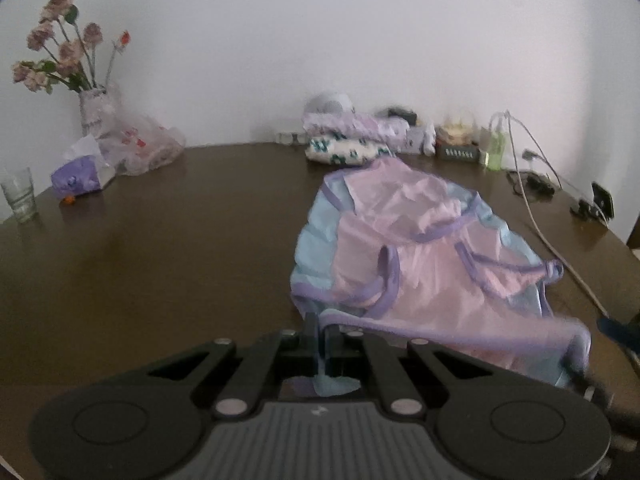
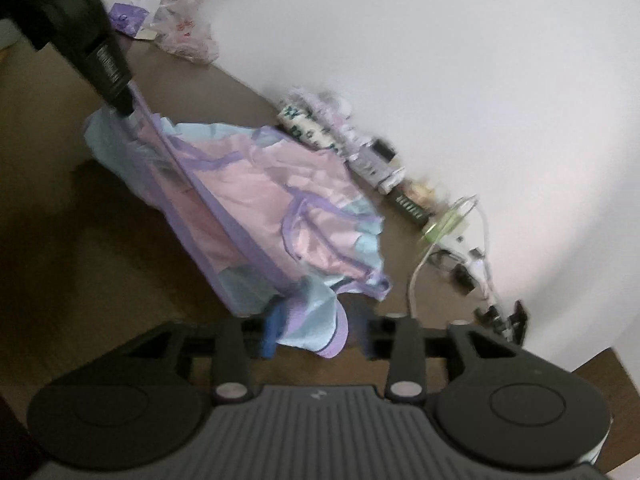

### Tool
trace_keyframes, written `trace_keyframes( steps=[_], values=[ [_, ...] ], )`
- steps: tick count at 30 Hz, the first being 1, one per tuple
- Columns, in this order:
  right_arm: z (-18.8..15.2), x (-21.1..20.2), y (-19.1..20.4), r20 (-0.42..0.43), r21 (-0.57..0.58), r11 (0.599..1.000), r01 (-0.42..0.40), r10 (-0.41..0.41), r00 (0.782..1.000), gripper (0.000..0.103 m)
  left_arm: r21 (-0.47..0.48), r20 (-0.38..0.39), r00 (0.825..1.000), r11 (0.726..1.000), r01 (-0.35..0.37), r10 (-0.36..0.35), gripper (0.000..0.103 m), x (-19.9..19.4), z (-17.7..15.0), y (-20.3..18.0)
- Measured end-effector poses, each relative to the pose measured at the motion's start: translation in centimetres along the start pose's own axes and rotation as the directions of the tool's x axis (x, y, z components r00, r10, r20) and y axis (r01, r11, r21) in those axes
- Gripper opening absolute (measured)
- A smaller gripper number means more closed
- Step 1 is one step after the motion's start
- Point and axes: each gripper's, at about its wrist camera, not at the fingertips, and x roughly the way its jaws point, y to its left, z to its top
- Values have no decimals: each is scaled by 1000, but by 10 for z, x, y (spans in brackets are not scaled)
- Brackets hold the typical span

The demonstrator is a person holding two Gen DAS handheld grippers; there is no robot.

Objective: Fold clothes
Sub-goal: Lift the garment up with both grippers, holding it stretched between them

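Note:
A satin garment [image 1: 420, 248] in pink and light blue with purple trim lies spread on the dark wooden table [image 1: 160, 260]. My left gripper [image 1: 321, 340] is shut on its near hem, and a light blue scrap hangs below the fingers. The purple hem runs taut to the right toward my right gripper [image 1: 618, 330] at the frame edge. In the right wrist view, my right gripper [image 2: 318, 330] stands open, blue pads wide apart, with a corner of the garment [image 2: 256, 200] lying between them. The left gripper [image 2: 118, 100] pinches the far end of that hem.
Folded clothes [image 1: 352, 136] are stacked at the back by the wall. A vase of flowers [image 1: 94, 108], a plastic bag [image 1: 148, 144], a tissue pack [image 1: 78, 174] and a glass [image 1: 20, 196] stand at the left. A green bottle [image 1: 494, 148], cables [image 1: 536, 220] and small gadgets lie at the right.

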Motion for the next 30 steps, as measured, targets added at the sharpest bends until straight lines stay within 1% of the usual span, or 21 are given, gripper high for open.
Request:
trace_keyframes(
  steps=[1, 2, 3, 5, 7, 9, 10, 12, 14, 16, 18, 19, 21, 22, 23, 24, 25, 26, 28, 29, 30],
  values=[
    [0, -2, 0, -1, -5, 1000, -23, 23, 1000, 47, 7, 10, 1000, 1000, -5, 5, 1, -2, 1, 0],
    [0, -5, 1, 1, -14, 1000, -24, 24, 1000, 47, 11, 19, 1000, 1000, -8, 8, 1, -4, 2, 0],
    [0, -7, 3, 3, -38, 999, 9, -9, 1000, 45, 14, 23, 1000, 1000, -9, 8, 1, -5, 3, -1],
    [-1, -9, 7, 26, -92, 989, 119, -117, 993, 43, 18, 17, 1000, 1000, -4, 3, 1, -6, 2, -2],
    [0, -16, 3, 58, -86, 985, 150, -146, 988, 43, 30, 19, 1000, 1000, 0, -1, 1, -8, 1, -5],
    [1, -19, -4, 59, -25, 991, 128, -127, 990, 42, 45, 28, 1000, 999, 5, -6, 1, -10, 0, -9],
    [2, -19, -6, 53, -4, 993, 116, -116, 992, 39, 52, 32, 999, 999, 8, -9, 1, -12, -1, -11],
    [-1, -8, -3, 1, -17, 997, 81, -81, 997, 30, 65, 38, 999, 998, 12, -15, 1, -14, -2, -15],
    [-6, 1, 1, -29, -8, 999, 51, -51, 998, 20, 72, 32, 999, 997, 13, -15, 1, -15, -4, -16],
    [-8, 6, 4, -35, 0, 999, 41, -41, 999, 1, 83, 19, 1000, 997, 7, -8, 1, -12, -8, -15],
    [-4, 6, 2, -25, 19, 999, 38, -37, 999, 1, 92, 11, 1000, 996, -5, 4, 1, -9, -9, -15],
    [3, 2, -6, -1, 31, 999, 39, -39, 999, 1, 95, 28, 1000, 995, -16, 14, 1, -12, -4, -13],
    [27, -14, -30, 84, 43, 997, 70, -74, 994, 1, 106, 129, 992, 994, -14, 0, 1, -34, 23, -7],
    [41, -24, -44, 133, 50, 995, 88, -94, 987, 1, 111, 193, 981, 994, -4, -18, 1, -51, 41, -3],
    [58, -41, -61, 202, 56, 992, 114, -123, 972, 1, 113, 265, 963, 994, 13, -43, 1, -73, 63, 2],
    [78, -62, -79, 277, 62, 987, 145, -157, 948, 1, 116, 334, 940, 993, 30, -68, 1, -96, 84, 7],
    [96, -84, -95, 351, 67, 981, 180, -192, 917, 1, 120, 404, 910, 992, 43, -89, 1, -120, 105, 12],
    [114, -110, -110, 427, 65, 971, 229, -234, 873, 1, 127, 474, 874, 991, 49, -104, 1, -148, 124, 16],
    [144, -158, -134, 553, 69, 947, 314, -298, 778, 1, 151, 599, 790, 987, 49, -131, 0, -206, 156, 23],
    [156, -182, -146, 599, 79, 943, 322, -303, 741, 1, 161, 636, 759, 986, 51, -143, 0, -229, 169, 26],
    [168, -203, -158, 639, 90, 940, 329, -308, 705, 1, 169, 663, 733, 984, 52, -152, 1, -248, 182, 30]
  ],
)
